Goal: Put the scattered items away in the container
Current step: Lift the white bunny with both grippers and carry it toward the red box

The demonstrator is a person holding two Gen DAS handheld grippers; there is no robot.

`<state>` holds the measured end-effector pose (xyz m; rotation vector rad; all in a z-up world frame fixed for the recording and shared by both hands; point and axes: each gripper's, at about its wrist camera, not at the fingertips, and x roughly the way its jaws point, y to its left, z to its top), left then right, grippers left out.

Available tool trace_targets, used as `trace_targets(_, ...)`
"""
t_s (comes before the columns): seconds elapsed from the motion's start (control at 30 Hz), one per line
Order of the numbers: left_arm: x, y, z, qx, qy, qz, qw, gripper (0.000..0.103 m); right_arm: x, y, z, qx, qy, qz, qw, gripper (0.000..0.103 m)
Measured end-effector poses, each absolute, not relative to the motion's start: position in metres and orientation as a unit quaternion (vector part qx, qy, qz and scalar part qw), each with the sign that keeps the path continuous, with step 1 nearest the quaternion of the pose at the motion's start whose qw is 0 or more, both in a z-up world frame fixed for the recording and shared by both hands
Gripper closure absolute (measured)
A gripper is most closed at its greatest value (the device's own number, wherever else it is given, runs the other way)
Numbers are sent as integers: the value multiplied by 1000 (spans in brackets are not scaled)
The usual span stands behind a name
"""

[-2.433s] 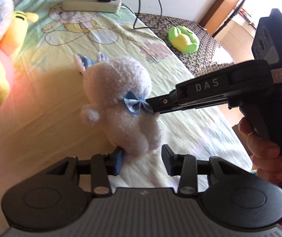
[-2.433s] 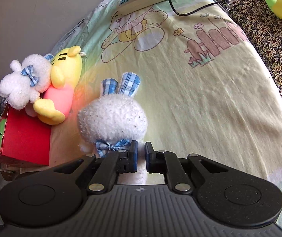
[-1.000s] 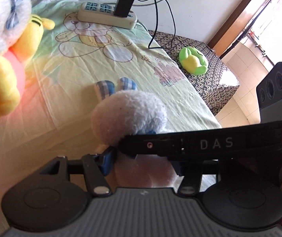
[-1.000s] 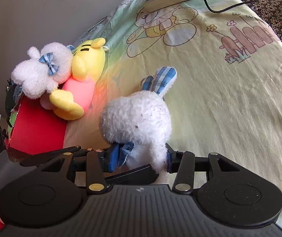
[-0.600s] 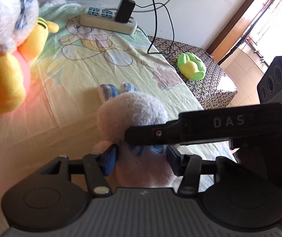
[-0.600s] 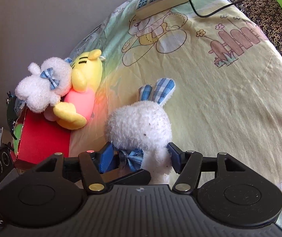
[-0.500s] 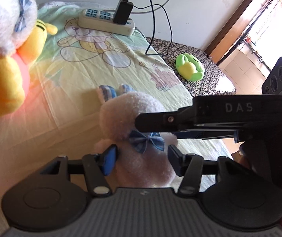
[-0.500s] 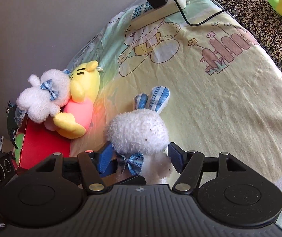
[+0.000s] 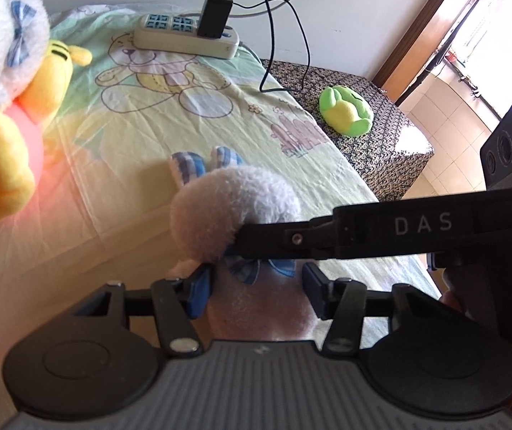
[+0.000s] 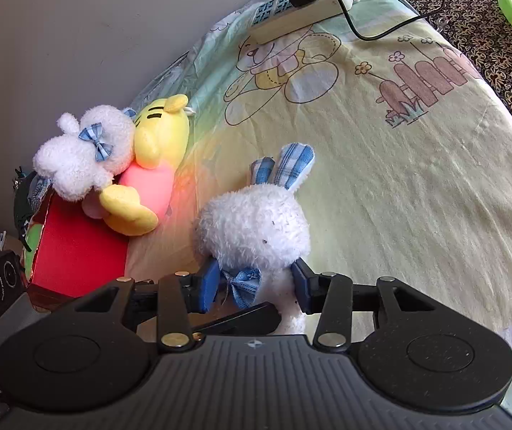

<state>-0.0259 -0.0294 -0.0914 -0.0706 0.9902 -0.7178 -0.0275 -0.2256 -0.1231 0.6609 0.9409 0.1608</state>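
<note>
The rabbit plush (image 10: 252, 229) lies on the sheet (image 10: 417, 186); two plush toys (image 10: 112, 157) left, above the box (image 10: 76, 251); power strip (image 10: 298, 10) behind.

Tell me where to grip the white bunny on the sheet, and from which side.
Grip the white bunny at its narrow neck, where the blue bow sits, coming from its body end. The round head above is wider, so it should stop slipping. The right gripper already straddles that spot with jaws apart.
</note>
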Motion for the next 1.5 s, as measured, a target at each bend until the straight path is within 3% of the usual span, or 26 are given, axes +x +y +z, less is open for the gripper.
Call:
trace_targets(0.37,-34,-25,-85,-30,457,-327,827,56,-28,-214,-119,275,448,86,846,61)
trace_targets(0.87,-74,3,-32,-1,382,-318,868,58,-62,-182,-72,256,377,121,882,62)
trace_targets(1.5,-77,132,45,18,281,-323,904,58,-50,-62,-5,258,264,141,919,62)
